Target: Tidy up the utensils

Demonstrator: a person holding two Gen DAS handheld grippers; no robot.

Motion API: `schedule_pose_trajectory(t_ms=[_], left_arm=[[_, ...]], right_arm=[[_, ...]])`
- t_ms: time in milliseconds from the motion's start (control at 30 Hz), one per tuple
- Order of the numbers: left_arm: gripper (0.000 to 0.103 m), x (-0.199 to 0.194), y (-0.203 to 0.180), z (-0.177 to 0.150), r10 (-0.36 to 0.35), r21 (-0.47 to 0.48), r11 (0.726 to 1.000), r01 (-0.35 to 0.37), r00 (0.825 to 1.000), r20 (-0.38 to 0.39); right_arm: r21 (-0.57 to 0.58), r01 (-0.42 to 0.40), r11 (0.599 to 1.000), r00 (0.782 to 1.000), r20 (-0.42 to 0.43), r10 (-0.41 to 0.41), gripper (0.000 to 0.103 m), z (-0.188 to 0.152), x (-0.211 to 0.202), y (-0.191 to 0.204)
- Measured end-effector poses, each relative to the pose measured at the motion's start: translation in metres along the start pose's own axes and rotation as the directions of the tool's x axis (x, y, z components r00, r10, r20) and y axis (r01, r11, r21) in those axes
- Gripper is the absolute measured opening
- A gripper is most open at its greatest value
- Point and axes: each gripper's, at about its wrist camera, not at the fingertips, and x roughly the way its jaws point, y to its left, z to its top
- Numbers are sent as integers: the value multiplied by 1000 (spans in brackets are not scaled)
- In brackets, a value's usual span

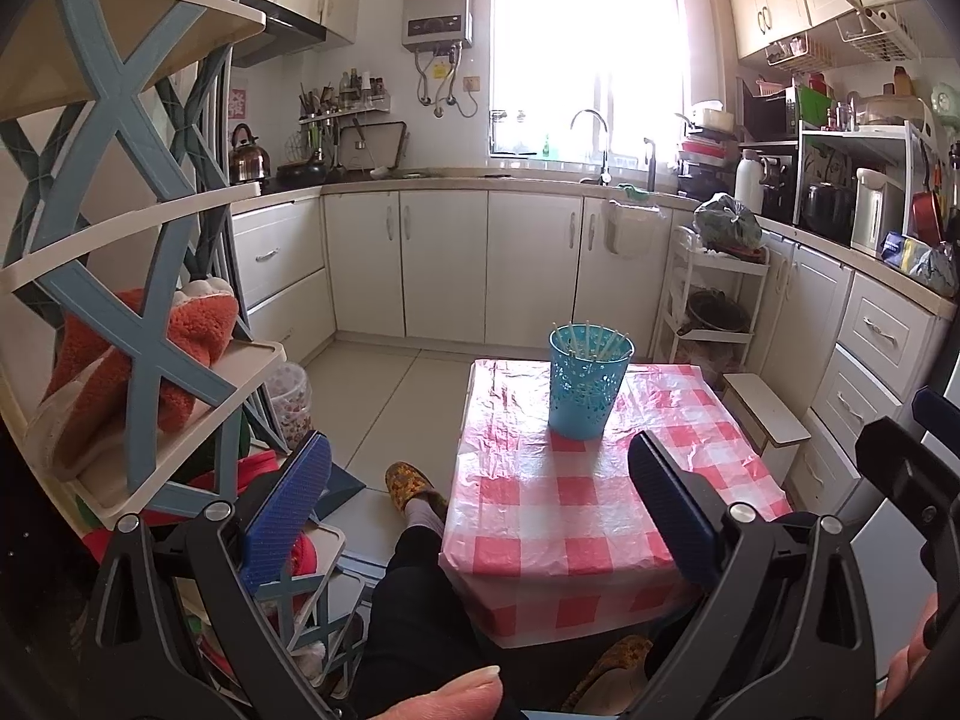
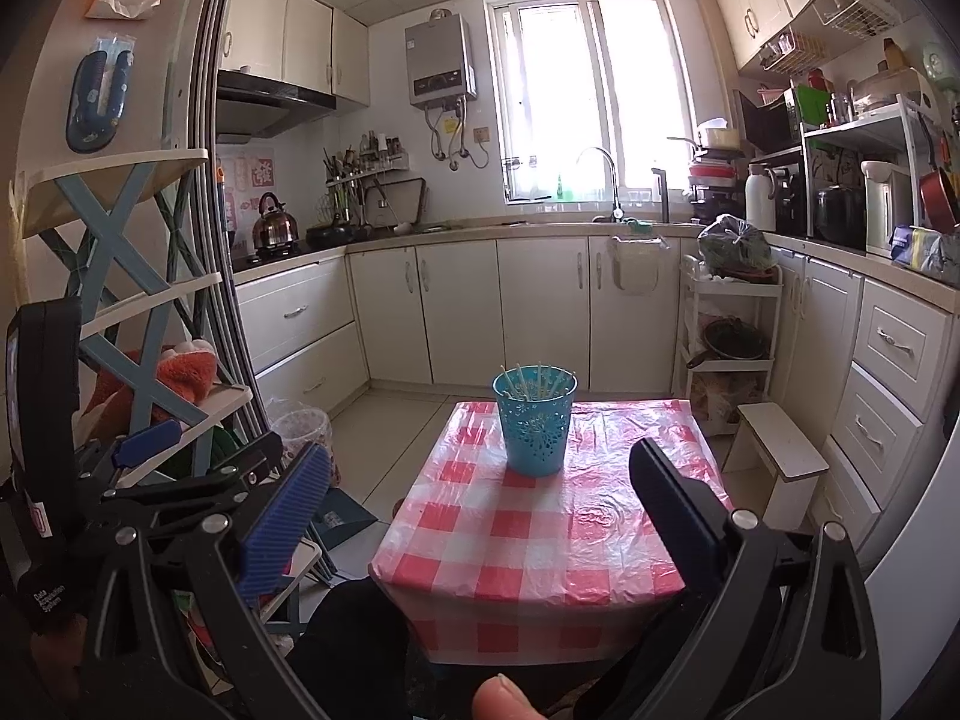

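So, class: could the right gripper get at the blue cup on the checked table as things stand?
Probably yes. The right gripper is open and faces the blue cup across bare checked cloth, with nothing standing between them.

White-cabinet kitchen [image 1: 444, 264], bright window [image 1: 588, 48].

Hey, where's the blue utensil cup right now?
The blue perforated cup stands upright at the far end of the checkered table, centre in both wrist views, holding pale chopsticks, beyond both open grippers.
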Motion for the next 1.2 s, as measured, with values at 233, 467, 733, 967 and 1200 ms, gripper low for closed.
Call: schedule_pose_trajectory(t_ms=[233,467,733,967,1200], left_arm=[[95,-2,0,0,12,8,1000,-12,1000,9],[95,-2,0,0,17,7,1000,-17,1000,12],[95,-4,-1,0,20,7,1000,-20,1000,16],[95,-5,-1,-1,23,8,1000,-23,1000,18],[95,-7,-1,0,19,3,1000,-19,1000,18]], right_arm=[[-6,-10,1000,1000,5,10,96,0,-2,2],[-5,-12,1000,1000,5,12,96,0,-2,2],[-4,-16,1000,1000,5,16,96,0,-3,4],[-7,-21,1000,1000,8,21,96,0,-6,5],[-9,-23,1000,1000,12,23,96,0,-7,6]])
